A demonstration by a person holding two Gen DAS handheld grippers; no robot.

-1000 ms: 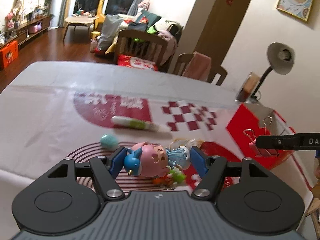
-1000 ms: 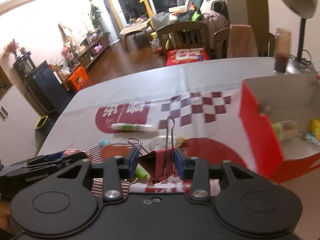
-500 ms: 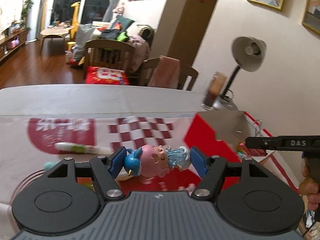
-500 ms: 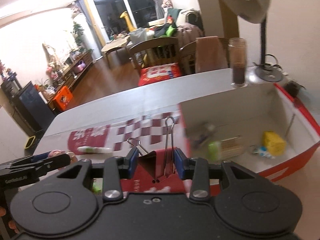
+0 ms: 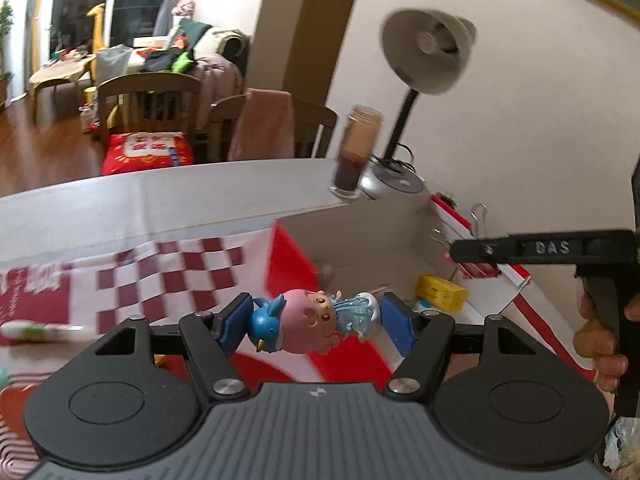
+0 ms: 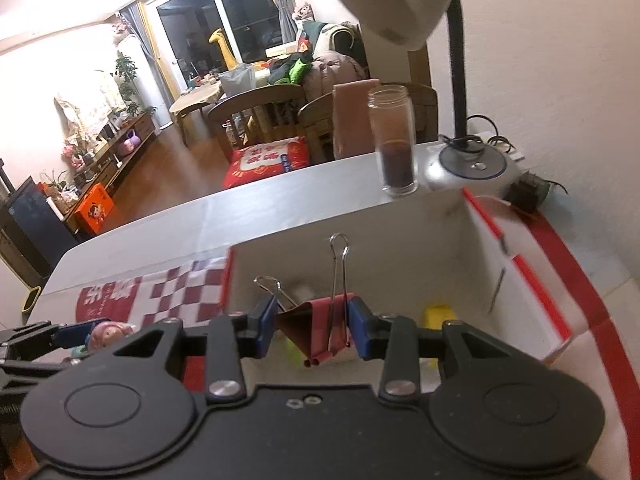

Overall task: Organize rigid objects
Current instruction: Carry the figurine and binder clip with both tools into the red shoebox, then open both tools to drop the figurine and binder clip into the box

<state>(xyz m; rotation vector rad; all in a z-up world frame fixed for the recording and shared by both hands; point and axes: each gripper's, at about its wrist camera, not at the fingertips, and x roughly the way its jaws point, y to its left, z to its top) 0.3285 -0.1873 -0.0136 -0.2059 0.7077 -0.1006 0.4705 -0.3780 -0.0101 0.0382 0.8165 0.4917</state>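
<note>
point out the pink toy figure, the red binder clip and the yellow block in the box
pink toy figure [image 5: 310, 326], left wrist view, on its pink head
red binder clip [image 6: 320, 330], right wrist view, on its red body
yellow block [image 5: 440, 293], left wrist view, on its top face

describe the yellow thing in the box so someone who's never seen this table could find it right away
Find the red cardboard box with white inside walls, on the table in front of the desk lamp. On its floor lies a small yellow block, the only bright yellow thing in there.
</note>
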